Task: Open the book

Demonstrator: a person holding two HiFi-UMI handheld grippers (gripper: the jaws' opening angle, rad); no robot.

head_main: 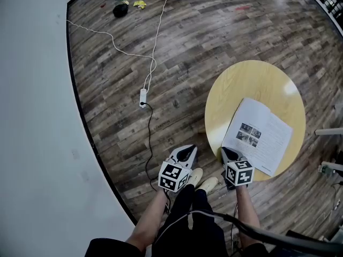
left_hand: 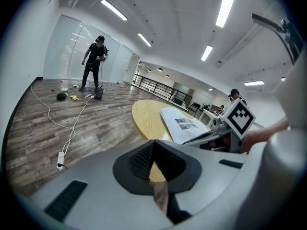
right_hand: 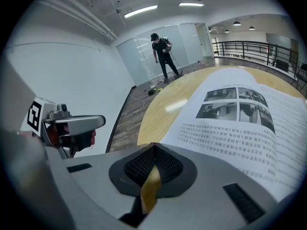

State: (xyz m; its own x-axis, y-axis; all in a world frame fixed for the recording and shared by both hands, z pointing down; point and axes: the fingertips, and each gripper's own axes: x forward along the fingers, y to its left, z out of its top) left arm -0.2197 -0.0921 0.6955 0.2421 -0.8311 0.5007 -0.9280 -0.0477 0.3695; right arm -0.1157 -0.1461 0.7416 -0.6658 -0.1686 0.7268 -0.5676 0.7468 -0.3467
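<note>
The book [head_main: 260,135] lies open and flat on the round yellow table [head_main: 236,84], with printed pages and small photos facing up. My right gripper [head_main: 229,152] is shut with nothing in it, its tips at the table's near edge by the book's near left corner. In the right gripper view the open page [right_hand: 240,114] spreads just right of the closed jaws [right_hand: 153,146]. My left gripper [head_main: 186,153] is shut and empty. It hangs over the floor left of the table, apart from the book. The left gripper view shows the book [left_hand: 180,123] ahead to the right.
A white power strip [head_main: 143,97] and its cables trail across the wood floor left of the table. A white wall [head_main: 32,116] runs along the left. Small items [head_main: 120,8] lie on the far floor. A person [left_hand: 94,63] stands far off by glass panels.
</note>
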